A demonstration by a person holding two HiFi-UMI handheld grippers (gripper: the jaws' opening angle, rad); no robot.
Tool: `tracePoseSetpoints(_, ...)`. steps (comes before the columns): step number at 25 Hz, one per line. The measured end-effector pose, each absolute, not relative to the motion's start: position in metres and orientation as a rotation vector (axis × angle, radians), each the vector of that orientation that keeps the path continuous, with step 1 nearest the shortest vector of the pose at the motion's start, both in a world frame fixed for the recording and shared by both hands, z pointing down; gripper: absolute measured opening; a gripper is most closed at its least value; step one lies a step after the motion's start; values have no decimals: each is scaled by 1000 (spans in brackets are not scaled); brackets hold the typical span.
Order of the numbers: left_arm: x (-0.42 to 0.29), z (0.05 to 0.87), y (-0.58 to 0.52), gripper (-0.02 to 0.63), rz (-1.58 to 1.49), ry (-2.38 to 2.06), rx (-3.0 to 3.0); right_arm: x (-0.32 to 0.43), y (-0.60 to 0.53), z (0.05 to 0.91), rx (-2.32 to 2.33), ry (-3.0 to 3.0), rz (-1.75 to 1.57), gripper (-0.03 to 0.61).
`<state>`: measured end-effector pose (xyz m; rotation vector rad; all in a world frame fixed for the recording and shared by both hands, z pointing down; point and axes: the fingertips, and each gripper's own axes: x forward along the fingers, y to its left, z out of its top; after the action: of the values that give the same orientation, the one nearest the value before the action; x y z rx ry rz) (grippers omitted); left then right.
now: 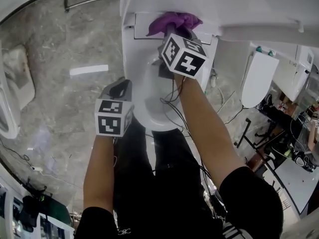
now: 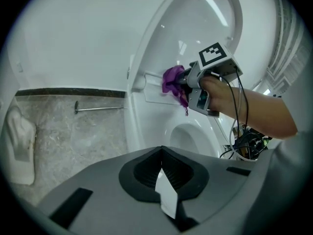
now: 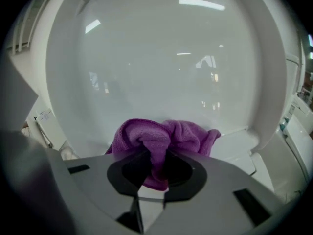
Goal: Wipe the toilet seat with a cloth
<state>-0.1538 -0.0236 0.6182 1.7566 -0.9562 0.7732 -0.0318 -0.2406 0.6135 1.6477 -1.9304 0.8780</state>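
A: Where is the cloth (image 1: pixel 175 20)?

B: Top centre of the head view. It is bunched in the right tool (image 1: pixel 174 33), which is clamped on it, at the hinge end of the seat (image 1: pixel 142 111), against the raised lid (image 3: pixel 161 58).

A: And what is left to wipe?

B: I judge it lies below the cloth in the frame, because the seat runs top to bottom. The left tool (image 1: pixel 119 87) is closed and empty, beside the seat's left edge. One cloth, two tools.

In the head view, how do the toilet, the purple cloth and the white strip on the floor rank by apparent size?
1. toilet
2. purple cloth
3. white strip, narrower than the cloth; it lies farther away on the floor, so distance may shrink it.
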Motion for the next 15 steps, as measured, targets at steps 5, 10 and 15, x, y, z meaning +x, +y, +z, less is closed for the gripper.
tracePoseSetpoints(5, -164, 616, -26, 8, 757, -981, 1749, -64, -239, 613, 1548, -1985, 865, 75)
tracePoseSetpoints(10, -168, 609, -31, 6, 673, -1007, 1806, -94, -237, 613, 1425, -2070, 831, 75)
tracePoseSetpoints(15, -168, 618, -27, 8, 673, -1001, 1791, -120, -236, 612, 1320, -2143, 820, 75)
